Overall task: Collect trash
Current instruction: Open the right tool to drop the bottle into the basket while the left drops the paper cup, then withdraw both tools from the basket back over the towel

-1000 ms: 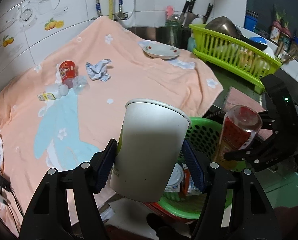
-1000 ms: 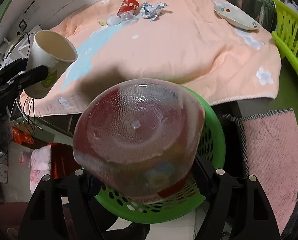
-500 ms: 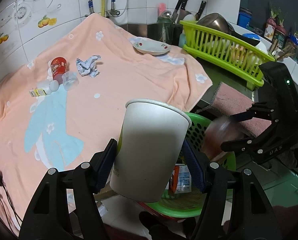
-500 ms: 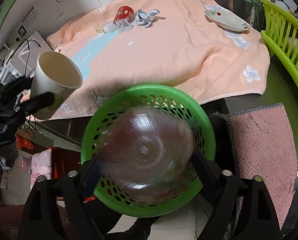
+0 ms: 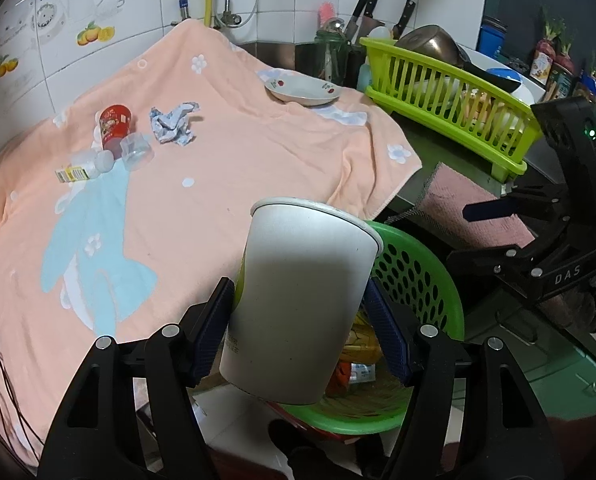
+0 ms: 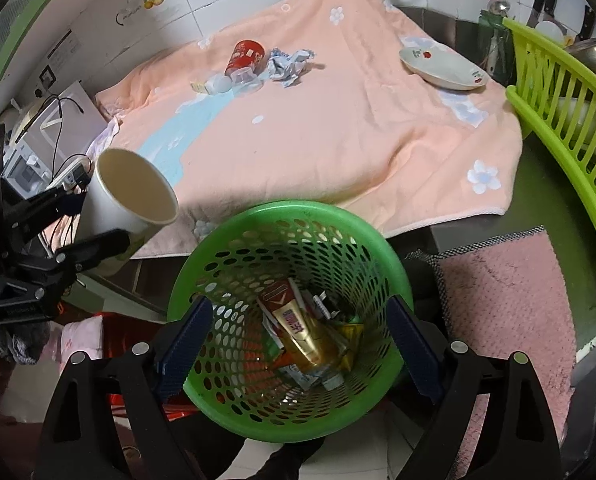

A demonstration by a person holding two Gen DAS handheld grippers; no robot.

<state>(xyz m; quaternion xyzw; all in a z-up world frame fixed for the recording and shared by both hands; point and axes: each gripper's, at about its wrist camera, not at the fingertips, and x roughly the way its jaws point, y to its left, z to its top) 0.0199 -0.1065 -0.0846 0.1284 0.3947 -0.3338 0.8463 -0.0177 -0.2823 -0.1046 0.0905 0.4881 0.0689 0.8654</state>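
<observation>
Trash is partly collected: wrappers and a tube lie in the green basket below the counter edge, while a red can, crumpled paper, clear cup and small bottle remain on the peach towel. Left gripper clamps a white paper cup beside the basket, not yet dropped; right gripper hangs wide and empty over it. Only "DAS" on the right gripper reads; can and tube print is illegible.

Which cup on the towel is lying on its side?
The red cup, on its side by the crumpled paper. The clear cup beside it stands mouth-down; the white one is in the left gripper.
</observation>
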